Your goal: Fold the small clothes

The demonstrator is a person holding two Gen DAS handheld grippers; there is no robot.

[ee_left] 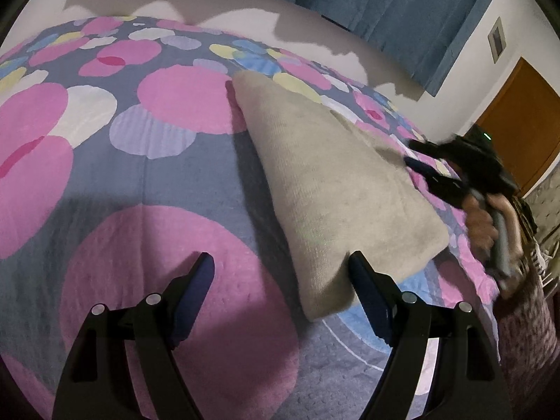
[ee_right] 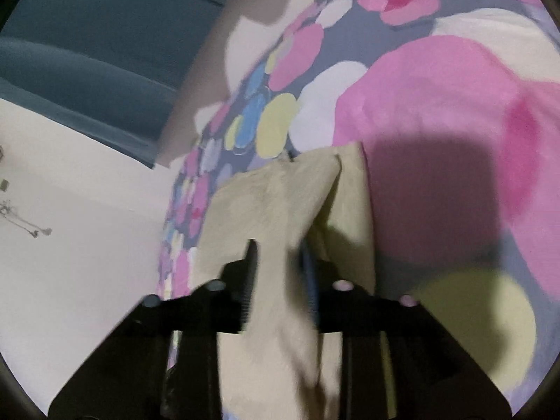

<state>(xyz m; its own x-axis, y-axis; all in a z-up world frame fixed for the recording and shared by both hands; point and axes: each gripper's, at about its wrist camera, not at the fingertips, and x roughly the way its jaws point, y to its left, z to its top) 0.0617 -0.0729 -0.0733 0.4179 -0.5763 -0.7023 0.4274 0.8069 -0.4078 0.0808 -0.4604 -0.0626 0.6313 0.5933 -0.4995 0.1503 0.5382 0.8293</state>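
A beige knitted cloth [ee_left: 332,182] lies folded in a long flat shape on the flowered bedspread [ee_left: 140,175]. My left gripper [ee_left: 280,259] is open, its right finger beside the cloth's near corner and its left finger over bare bedspread. At the right, a hand [ee_left: 479,217] holds my right gripper [ee_left: 411,154] at the cloth's far right edge, with its jaws apart. In the blurred right wrist view the beige cloth [ee_right: 280,192] shows between and beyond the fingers of the right gripper [ee_right: 279,248]; the pads do not appear to press on it.
The bedspread [ee_right: 437,105] stretches left and far from the cloth. A blue curtain [ee_left: 402,7] hangs behind the bed against a white wall. A brown door [ee_left: 525,122] stands at the far right, past the bed's edge.
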